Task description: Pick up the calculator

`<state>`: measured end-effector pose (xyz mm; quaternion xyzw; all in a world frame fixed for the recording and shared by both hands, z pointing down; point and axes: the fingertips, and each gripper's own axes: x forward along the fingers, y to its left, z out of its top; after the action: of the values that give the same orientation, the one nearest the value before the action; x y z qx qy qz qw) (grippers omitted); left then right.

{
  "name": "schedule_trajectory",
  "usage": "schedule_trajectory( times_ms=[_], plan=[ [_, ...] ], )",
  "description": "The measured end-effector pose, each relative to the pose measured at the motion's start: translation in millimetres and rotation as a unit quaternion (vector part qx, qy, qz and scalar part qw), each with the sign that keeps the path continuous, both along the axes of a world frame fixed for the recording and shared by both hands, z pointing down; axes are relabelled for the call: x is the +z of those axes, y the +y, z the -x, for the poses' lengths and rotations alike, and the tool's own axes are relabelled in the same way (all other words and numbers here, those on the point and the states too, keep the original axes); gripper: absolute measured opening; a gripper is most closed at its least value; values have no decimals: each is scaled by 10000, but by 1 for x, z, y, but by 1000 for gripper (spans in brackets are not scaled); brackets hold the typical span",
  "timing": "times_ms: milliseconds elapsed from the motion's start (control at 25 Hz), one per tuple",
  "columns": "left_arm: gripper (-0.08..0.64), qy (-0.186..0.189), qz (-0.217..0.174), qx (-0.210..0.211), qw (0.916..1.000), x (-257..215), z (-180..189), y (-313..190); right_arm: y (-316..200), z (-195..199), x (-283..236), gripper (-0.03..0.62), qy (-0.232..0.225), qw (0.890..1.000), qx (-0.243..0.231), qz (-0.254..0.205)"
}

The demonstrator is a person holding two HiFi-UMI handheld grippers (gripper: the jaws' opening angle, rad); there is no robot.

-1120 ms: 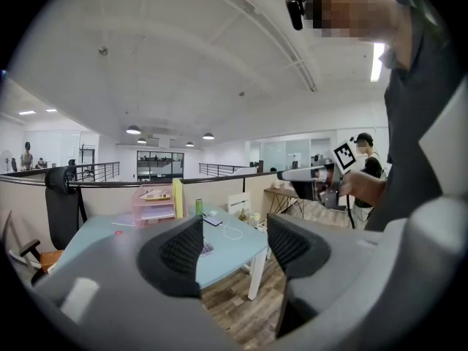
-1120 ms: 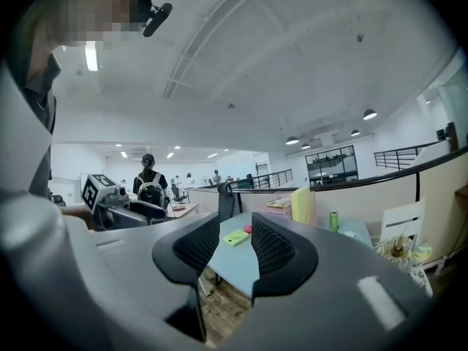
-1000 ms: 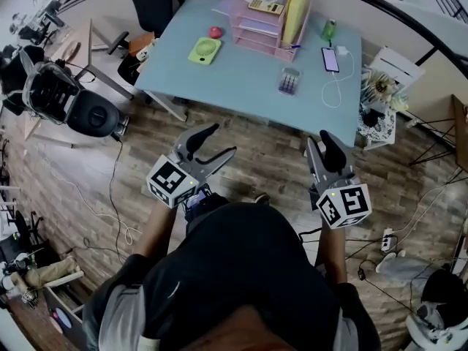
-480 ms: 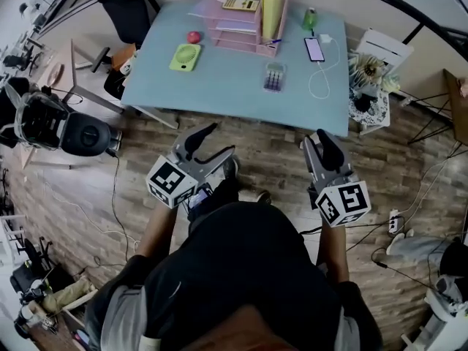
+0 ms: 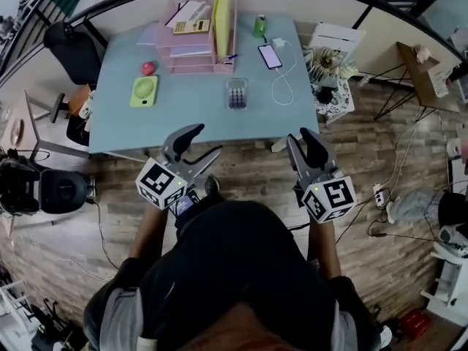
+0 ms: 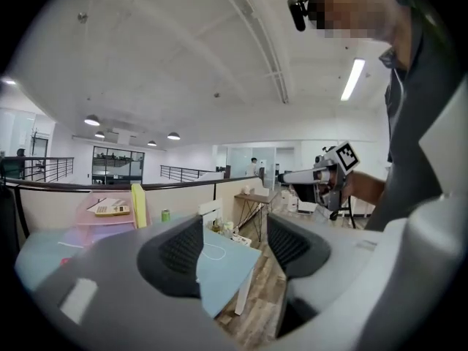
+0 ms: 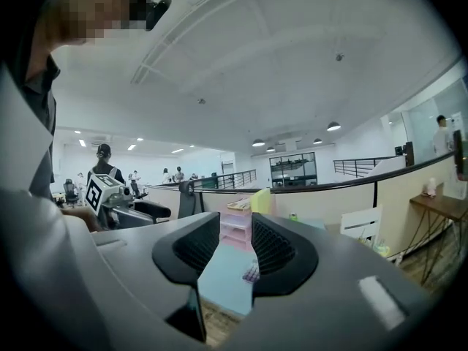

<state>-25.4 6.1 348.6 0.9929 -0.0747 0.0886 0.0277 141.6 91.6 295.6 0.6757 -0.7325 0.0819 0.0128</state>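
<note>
Short of the pale blue bench (image 5: 146, 126), left claw (image 5: 201, 143) and right claw (image 5: 302, 143) both gape empty. Past the bench's near edge lies the small purple-keyed calculator (image 5: 236, 93), long axis pointing away, lined up with the right claw.

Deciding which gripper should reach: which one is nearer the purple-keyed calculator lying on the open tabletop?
Left, slightly. The left gripper hangs off the near edge of the table, left of the calculator; the right gripper hangs farther right.

table (image 5: 190, 115): smooth matt top | floor (image 5: 365, 145): wood planks, dull | desk organiser (image 5: 191, 51): pink plastic, slightly glossy
</note>
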Motion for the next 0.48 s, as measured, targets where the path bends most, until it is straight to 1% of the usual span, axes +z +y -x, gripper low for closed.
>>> schedule_trajectory(
  times_ms=[240, 480],
  plan=[
    [295, 93, 75, 432, 9990, 9, -7, -34, -19, 7, -2, 118, 125, 9992, 383, 82],
    [295, 201, 140, 803, 9965, 9, -22, -47, -18, 4, -6, 118, 228, 9967, 760, 183]
  ],
)
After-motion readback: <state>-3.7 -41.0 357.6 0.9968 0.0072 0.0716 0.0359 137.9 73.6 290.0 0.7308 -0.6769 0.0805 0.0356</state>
